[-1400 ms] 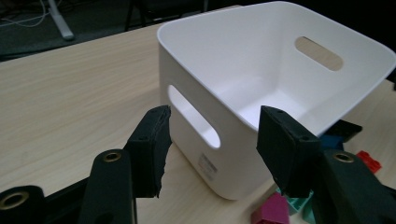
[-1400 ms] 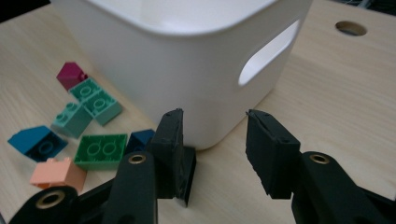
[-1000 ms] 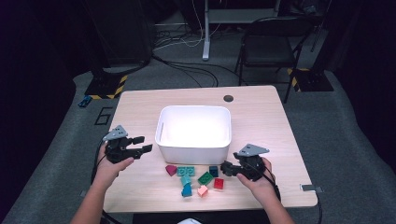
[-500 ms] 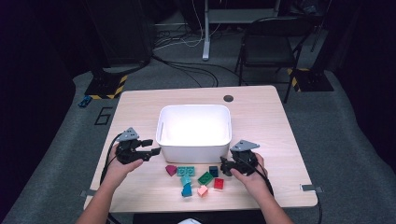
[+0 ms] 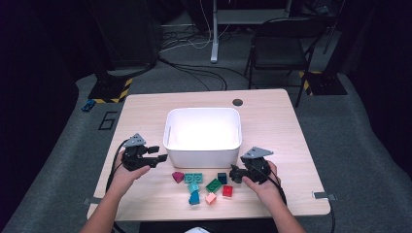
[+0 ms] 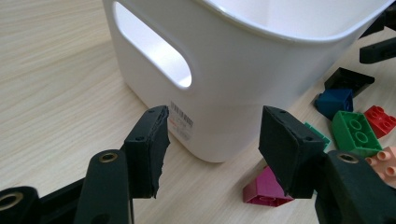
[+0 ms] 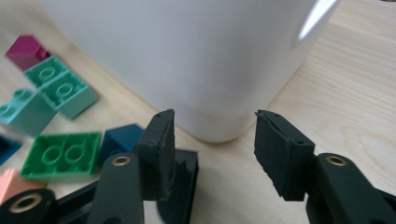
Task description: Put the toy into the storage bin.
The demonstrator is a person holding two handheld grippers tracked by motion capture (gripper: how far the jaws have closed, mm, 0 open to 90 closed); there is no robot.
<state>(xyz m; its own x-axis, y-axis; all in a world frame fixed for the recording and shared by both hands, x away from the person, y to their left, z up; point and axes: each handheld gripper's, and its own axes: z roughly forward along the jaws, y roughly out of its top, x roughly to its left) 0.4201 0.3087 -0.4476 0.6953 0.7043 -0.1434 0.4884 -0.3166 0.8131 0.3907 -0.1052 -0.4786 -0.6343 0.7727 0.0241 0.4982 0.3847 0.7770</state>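
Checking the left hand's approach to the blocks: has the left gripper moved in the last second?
Yes. In the high view the left gripper has moved toward the person and rightward, closer to the white bin, near its front-left corner.

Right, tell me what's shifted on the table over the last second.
The left claw moved down the table and inward, toward the white bin's near-left corner. The right claw slid inward, closer to the bricks, near the dark blue brick. Both claws stand open and hold nothing. The bin and the bricks, including the magenta brick and green brick, lie as before.
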